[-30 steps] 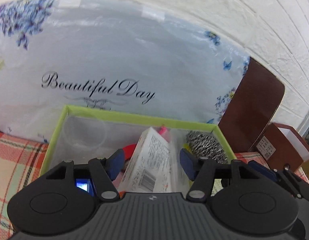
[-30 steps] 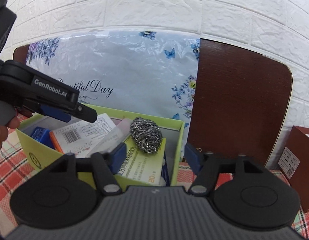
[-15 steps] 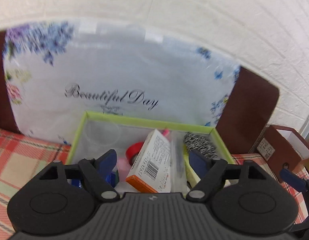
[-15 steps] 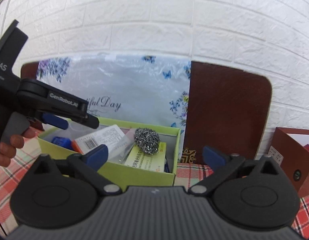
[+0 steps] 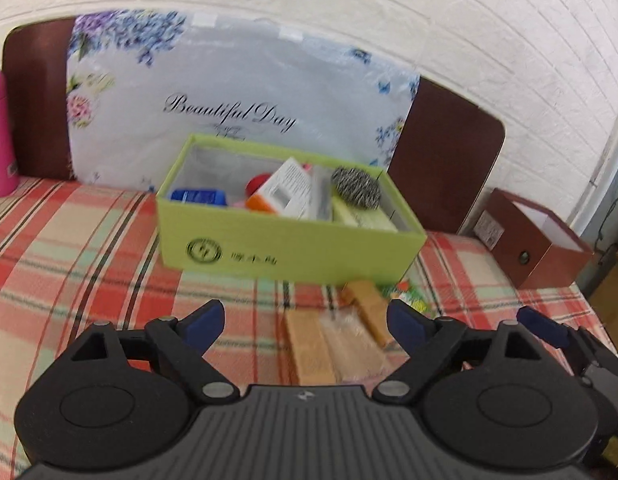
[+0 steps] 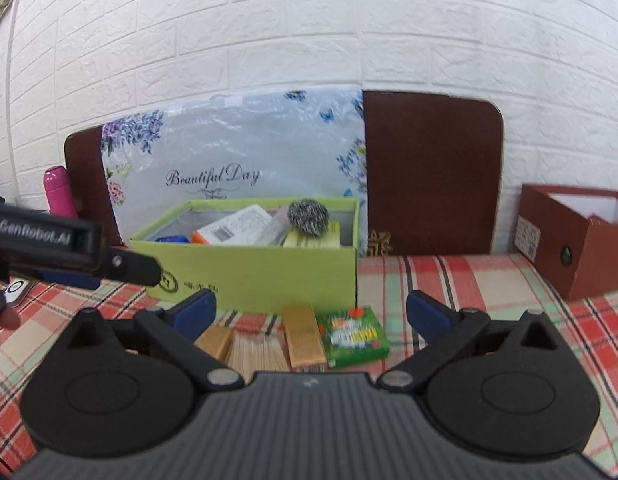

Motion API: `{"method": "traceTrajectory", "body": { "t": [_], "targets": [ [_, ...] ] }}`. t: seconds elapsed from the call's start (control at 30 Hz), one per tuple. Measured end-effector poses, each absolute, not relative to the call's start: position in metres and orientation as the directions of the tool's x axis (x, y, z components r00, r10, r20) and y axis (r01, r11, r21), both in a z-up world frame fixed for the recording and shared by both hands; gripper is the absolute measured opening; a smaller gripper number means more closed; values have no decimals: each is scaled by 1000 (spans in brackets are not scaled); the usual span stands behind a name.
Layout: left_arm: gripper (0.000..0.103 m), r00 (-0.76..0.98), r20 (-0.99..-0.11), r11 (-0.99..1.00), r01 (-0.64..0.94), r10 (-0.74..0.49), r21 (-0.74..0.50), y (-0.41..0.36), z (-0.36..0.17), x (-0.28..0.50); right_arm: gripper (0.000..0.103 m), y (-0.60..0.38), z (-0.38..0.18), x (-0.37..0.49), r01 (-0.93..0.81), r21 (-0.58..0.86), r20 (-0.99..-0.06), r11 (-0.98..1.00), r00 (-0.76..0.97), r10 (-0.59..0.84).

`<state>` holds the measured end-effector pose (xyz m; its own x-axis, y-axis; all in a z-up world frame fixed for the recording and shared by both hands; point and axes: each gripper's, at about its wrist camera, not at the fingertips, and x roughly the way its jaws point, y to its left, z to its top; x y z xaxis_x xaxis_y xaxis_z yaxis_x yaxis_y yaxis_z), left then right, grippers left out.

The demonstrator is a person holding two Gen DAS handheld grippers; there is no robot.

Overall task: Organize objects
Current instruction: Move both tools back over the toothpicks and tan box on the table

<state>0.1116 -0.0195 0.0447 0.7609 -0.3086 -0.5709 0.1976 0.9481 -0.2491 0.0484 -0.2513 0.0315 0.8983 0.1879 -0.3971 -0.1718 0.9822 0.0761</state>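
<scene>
Covering table: plaid cloth [image 6: 449, 280], white brick wall [image 6: 309, 40] behind
Sitting mid-cloth: green box [image 6: 261, 272], bare cloth either side
Hovering: left gripper [image 5: 305, 322], right gripper [image 6: 311, 314], both spread wide, gripping nothing

- "Beautiful Day" runs in black script across the flowered plastic sheet [image 6: 237, 152] leaning on the wall at 12 o'clock behind the green box.
- "GenRobot.AI" stands in pale letters on the black side of the left gripper [image 6: 109, 270], at 9 o'clock in the right wrist view.
- The green box [image 5: 289, 240] carries a round emblem and a few characters on its front, too blurred to read.
- A barcode label shows on the white carton [image 6: 233, 226] inside that box; its digits cannot be read.
</scene>
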Motion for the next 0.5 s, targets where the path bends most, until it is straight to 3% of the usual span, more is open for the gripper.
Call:
{"method": "traceTrajectory", "body": {
  "t": [0.5],
  "targets": [
    [91, 741, -642, 976, 84, -195, -199, -5, 20, 94, 103, -252, 2, 23, -146, 100, -502, 984, 847, 176]
  ]
}}
